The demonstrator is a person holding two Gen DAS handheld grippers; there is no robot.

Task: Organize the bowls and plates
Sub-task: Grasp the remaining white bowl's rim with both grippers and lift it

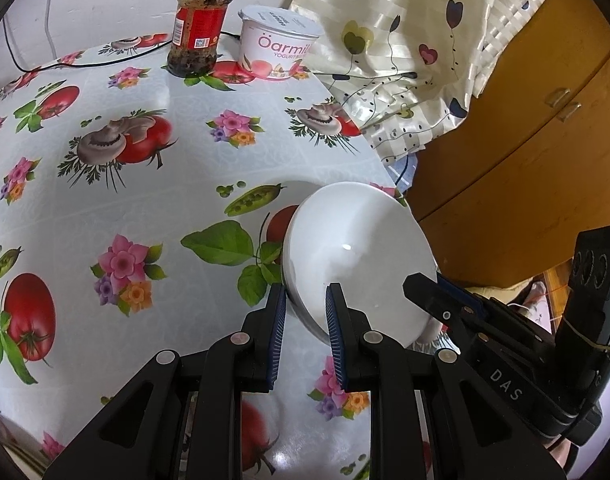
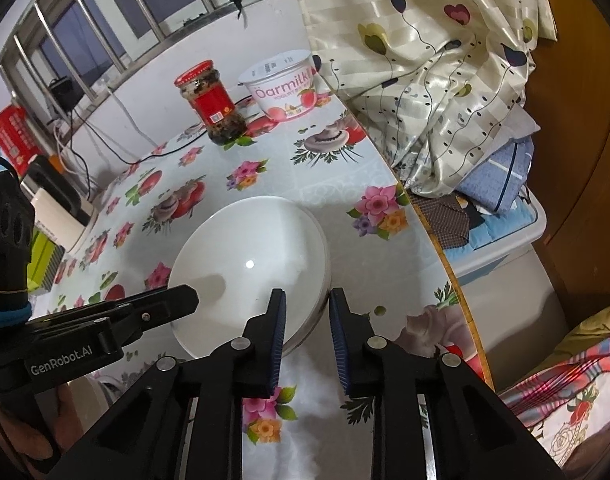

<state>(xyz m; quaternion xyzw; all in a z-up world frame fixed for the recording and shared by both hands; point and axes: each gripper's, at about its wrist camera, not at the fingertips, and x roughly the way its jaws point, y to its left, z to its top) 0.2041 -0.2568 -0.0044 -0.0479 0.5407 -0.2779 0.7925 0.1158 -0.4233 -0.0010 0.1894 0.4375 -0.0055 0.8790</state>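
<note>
A white bowl (image 1: pixel 361 248) is held between both grippers above the flowered tablecloth (image 1: pixel 145 152), near the table's right edge. My left gripper (image 1: pixel 305 300) has its two blue pads on either side of the bowl's left rim. My right gripper (image 2: pixel 307 304) has its pads on either side of the bowl's (image 2: pixel 249 264) right rim. In the left wrist view the right gripper's finger (image 1: pixel 429 292) reaches over the bowl's right rim. In the right wrist view the left gripper's finger (image 2: pixel 165 300) lies over the bowl's left side.
A red-lidded jar (image 1: pixel 201 24) and a yogurt tub (image 1: pixel 277 44) stand at the table's far edge. A patterned curtain (image 1: pixel 405 60) and a wooden cabinet (image 1: pixel 525 140) are to the right. Cables (image 2: pixel 117 136), a red box (image 2: pixel 13 136) and a white appliance (image 2: pixel 57 216) are at the left.
</note>
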